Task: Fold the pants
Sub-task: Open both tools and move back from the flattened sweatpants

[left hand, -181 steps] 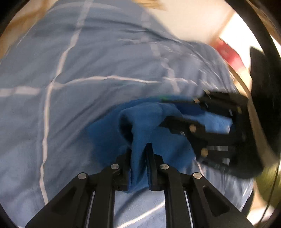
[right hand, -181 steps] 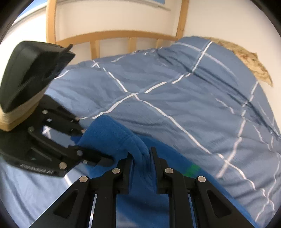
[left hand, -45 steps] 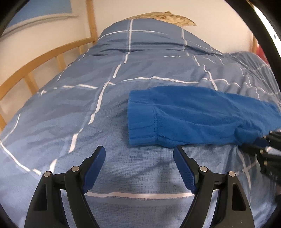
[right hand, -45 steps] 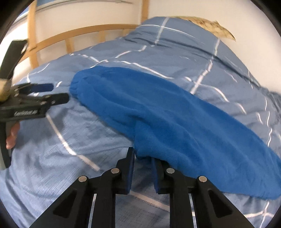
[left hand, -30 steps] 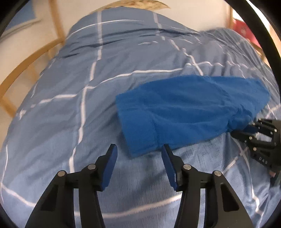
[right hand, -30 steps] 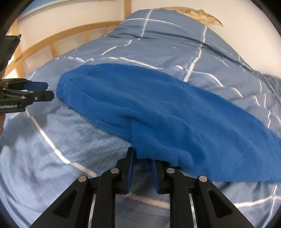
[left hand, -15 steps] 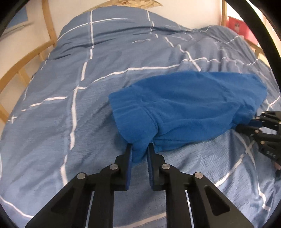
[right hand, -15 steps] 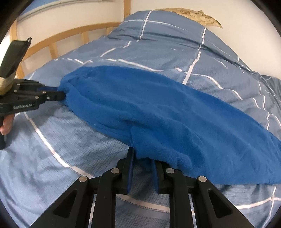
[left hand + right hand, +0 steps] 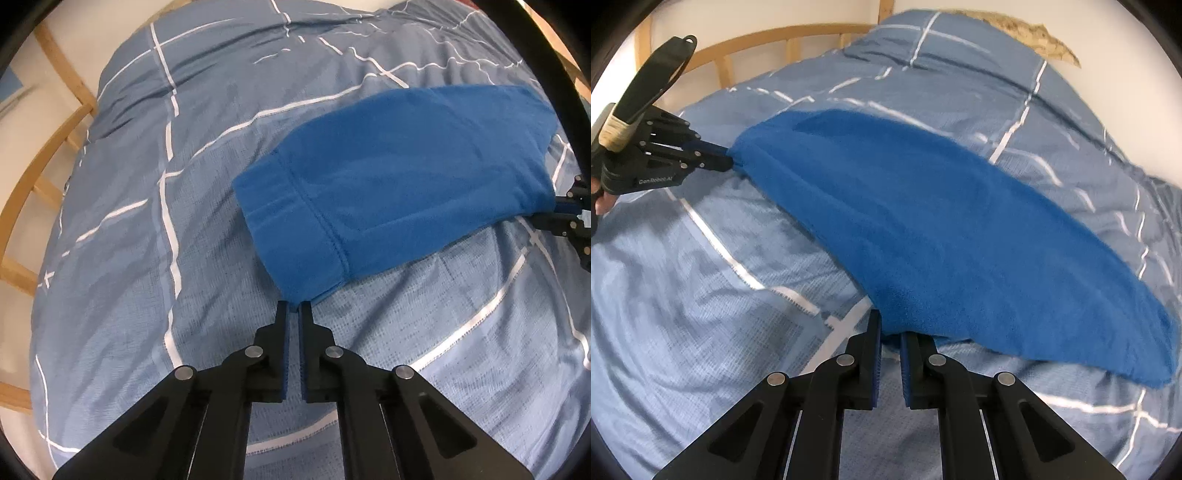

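With the left gripper point(image 9: 291, 306) just closed on the pants' point(image 9: 399, 206) cuffed corner and the right gripper point(image 9: 890, 332) pinching the near edge, I hold them taut for folding across the bed point(image 9: 147, 221).

Bright, even daylight in both views, soft and without glare. Faint shadow under the near edge of the pants point(image 9: 399, 206) on the duvet point(image 9: 147, 258), and beneath the fold in the right view. Strong fisheye bending throughout: bed rail point(image 9: 798, 40) curved, black vignette in every corner. Sharp in the centre, weave of the duvet crisp near the lens. Slight motion blur along the far edge of the pants and across the duvet at left in the right view.
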A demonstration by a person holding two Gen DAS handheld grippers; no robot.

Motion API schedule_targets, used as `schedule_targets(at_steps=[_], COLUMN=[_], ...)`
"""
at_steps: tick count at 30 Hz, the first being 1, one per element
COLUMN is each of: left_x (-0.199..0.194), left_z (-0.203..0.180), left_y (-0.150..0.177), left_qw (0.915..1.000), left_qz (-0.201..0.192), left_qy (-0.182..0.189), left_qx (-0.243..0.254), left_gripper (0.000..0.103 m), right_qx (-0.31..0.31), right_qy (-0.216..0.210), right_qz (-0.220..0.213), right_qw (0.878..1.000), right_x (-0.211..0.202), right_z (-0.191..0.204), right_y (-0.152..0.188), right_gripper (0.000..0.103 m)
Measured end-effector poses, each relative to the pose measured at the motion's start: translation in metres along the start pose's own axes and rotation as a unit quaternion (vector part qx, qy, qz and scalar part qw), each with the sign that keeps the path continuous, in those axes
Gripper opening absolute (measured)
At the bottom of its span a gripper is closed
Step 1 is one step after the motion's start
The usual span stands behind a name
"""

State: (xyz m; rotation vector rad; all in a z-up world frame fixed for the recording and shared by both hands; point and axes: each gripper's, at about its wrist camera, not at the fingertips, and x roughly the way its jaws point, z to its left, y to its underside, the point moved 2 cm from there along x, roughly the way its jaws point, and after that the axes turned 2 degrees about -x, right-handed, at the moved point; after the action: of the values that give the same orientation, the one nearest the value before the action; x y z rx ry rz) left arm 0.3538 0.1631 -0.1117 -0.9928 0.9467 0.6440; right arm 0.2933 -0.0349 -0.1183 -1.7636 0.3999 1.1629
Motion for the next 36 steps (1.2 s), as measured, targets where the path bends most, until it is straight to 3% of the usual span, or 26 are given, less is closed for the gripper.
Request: schedule_targets(at_steps=[8, 11, 12, 15, 17, 25, 29, 36], left_x=[-0.011, -0.032, -0.040, -0.065, -0.084, -0.132, -0.147, -0.156], left_z=[0.001, -0.004, -0.006, -0.018, -0.032, -0.090, -0.122, -0.181], left_y=[0.013, 0.015, 0.015, 0.015, 0.015, 0.013, 0.006, -0.016], left_qw=[0.9999, 0.9994, 0.9991, 0.9972, 0.9956, 0.9883, 0.9828, 0.9790], left_qz=[0.000, -0.021, -0.028, -0.059, -0.082, -0.140, -0.172, -0.188], left_qy=[-0.006, -0.009, -0.013, -0.031, -0.027, -0.004, -0.008, 0.006], left_qx=[-0.013, -0.024, -0.028, -0.034, -0.036, -0.059, -0.067, -0.078], left_gripper=[0.002, 0.005, 0.012, 0.032, 0.033, 0.046, 0.061, 0.067], right_qx=[0.001, 0.009, 0.011, 0.026, 0.038, 0.053, 0.059, 0.107], right_qy=[0.014, 0.012, 0.012, 0.021, 0.031, 0.077, 0.088, 0.113], right_qz=[0.007, 0.001, -0.005, -0.010, -0.028, -0.114, -0.133, -0.149], right_qw=[1.000, 1.000, 1.000, 0.999, 0.998, 0.989, 0.985, 0.977], right_x=[0.006, 0.004, 0.003, -0.004, -0.018, -0.103, -0.135, -0.170], right_z=[0.004, 0.003, 0.002, -0.001, -0.005, -0.036, -0.058, -0.115], right_y=[0.006, 0.008, 0.008, 0.013, 0.018, 0.041, 0.052, 0.083], right_gripper=[0.010, 0.011, 0.011, 0.023, 0.041, 0.056, 0.062, 0.065])
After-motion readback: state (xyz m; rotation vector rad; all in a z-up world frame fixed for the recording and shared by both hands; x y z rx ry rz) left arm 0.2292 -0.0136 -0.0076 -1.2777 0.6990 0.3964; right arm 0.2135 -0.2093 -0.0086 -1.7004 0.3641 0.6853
